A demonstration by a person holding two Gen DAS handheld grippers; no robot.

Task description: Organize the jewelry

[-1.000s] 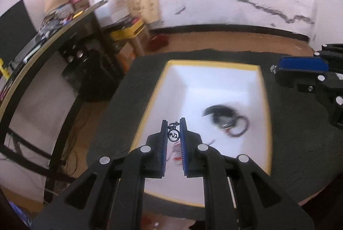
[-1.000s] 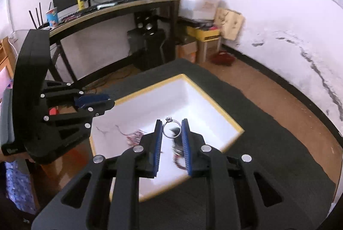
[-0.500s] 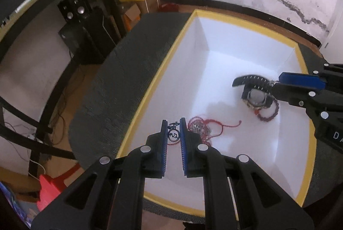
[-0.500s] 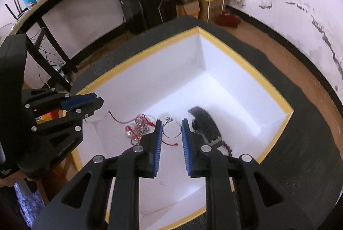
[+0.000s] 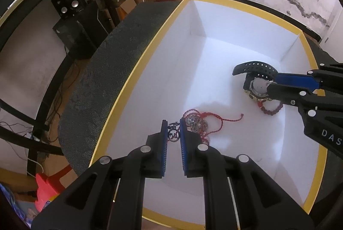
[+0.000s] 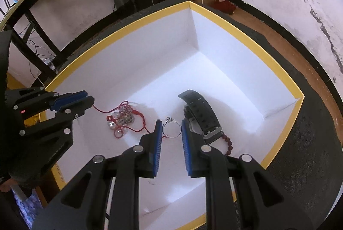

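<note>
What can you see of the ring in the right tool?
The ring is a thin, silvery metal band with a small clear stone setting at its top. It stands upright, pinched at both sides between the blue pads of the right tool, held above the white floor of the yellow-rimmed box. Nothing else visibly touches it.

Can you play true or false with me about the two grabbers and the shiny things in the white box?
1. The right gripper holds a silver ring with a small stone. True.
2. The left gripper is empty. False: it pinches a small dark metal charm.
3. The black-strapped wristwatch lies inside the white box with the yellow rim. True.
4. The red cord bracelet with silver charms lies outside the box. False: it lies on the box floor.
</note>
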